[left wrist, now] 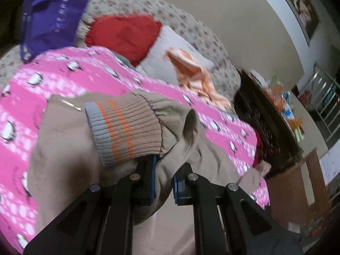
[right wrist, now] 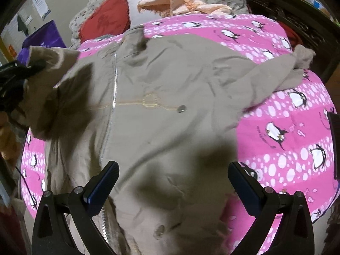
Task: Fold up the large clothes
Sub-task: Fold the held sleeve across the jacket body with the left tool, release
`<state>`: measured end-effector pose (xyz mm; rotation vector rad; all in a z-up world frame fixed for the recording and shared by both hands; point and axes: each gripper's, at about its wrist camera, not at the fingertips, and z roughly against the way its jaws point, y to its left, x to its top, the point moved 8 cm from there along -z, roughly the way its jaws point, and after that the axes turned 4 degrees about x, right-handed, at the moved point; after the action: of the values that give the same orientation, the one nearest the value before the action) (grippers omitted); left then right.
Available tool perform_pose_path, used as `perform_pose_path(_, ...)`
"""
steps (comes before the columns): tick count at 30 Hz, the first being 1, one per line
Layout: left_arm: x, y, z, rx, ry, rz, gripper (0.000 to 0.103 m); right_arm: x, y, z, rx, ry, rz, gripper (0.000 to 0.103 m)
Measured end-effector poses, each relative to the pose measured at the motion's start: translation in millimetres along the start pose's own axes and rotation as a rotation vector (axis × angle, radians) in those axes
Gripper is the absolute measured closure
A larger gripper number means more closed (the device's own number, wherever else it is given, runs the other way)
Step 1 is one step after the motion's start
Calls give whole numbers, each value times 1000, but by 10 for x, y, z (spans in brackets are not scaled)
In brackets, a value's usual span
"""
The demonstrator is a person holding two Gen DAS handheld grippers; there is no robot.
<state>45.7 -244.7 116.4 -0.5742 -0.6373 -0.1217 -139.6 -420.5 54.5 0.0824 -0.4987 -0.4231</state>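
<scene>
A beige zip-up jacket point(right wrist: 161, 97) lies spread front-up on a pink penguin-print blanket point(right wrist: 286, 127). My left gripper point(left wrist: 164, 176) is shut on the jacket's sleeve just behind its ribbed cuff point(left wrist: 125, 127), which has grey and orange stripes, and holds it lifted above the jacket body point(left wrist: 63, 148). That gripper and the raised sleeve also show at the left edge of the right wrist view point(right wrist: 31, 63). My right gripper point(right wrist: 173, 176) is open and empty, hovering over the jacket's lower front. The other sleeve point(right wrist: 286, 68) stretches out to the right.
At the head of the bed lie a red cushion point(right wrist: 106, 19), a white pillow point(right wrist: 136, 6) and an orange cloth point(right wrist: 182, 2). A purple bag point(left wrist: 53, 14) stands at the left. A dark wooden cabinet point(left wrist: 269, 131) with clutter on top runs along the bed's right side.
</scene>
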Motion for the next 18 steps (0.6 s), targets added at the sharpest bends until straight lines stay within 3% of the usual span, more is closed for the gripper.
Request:
perform_pose_path(13,-611,-295,-487,-21,156,-78,91,-18,-243,9,2,-3,-55,1)
perform_pose_path(14,-650,-308,-515,-32,170,-86,84,-10,-246,16,1,-6,-56,1)
perform_pose_path(17,-754,-378,-556,-92,220,-101,30,20,-244,29,-4,-13,-55,0)
perform_pose_path(18,-775,-397,-536,-119,225,-93,25,26,-242,32,-6,-14,-55,0)
